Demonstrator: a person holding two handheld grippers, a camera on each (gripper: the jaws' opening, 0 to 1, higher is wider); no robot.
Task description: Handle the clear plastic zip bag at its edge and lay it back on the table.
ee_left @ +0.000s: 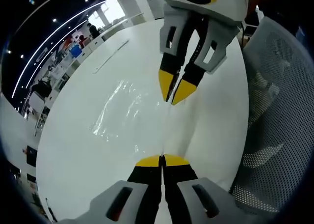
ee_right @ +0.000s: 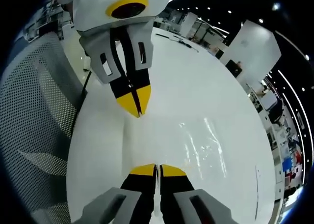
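A clear plastic zip bag lies glinting on the white table. One of its edges is drawn taut in a line between the two grippers. In the left gripper view my left gripper is shut on the near end of that edge, and the right gripper reaches in from the top, its yellow tips pinched on the far end. In the right gripper view my right gripper is shut on the bag at its edge, with the left gripper opposite it. The rest of the bag rests flat on the table.
A grey mesh chair stands right beside the table edge near both grippers. A thin long strip lies on the far part of the table. People and shelves are in the room behind.
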